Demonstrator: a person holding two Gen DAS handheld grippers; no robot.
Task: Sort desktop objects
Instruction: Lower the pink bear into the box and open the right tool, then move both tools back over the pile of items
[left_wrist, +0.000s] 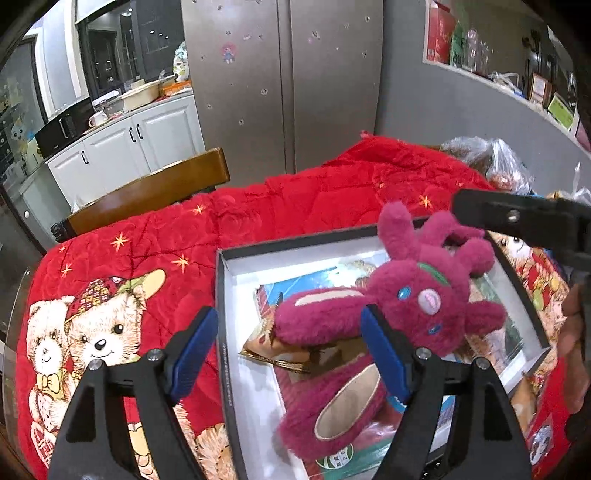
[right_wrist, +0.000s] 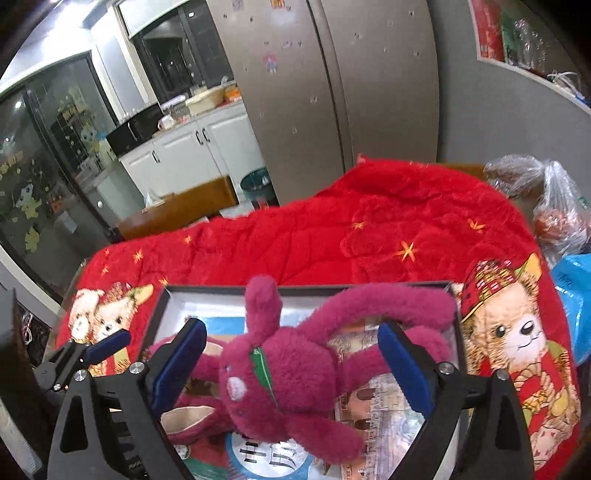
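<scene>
The magenta plush toy (right_wrist: 280, 384) lies inside the shallow box (left_wrist: 236, 280) on the red blanket (left_wrist: 155, 236). The right tongs (right_wrist: 291, 365) stand wide above it, not touching. The left tongs (left_wrist: 288, 350) are wide too, over the box's left wall and empty.

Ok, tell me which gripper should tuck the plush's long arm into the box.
Right, probably. The right gripper hangs open directly over the magenta plush, near its long arm along the box rim; the left gripper sits beside the box's other edge.
</scene>
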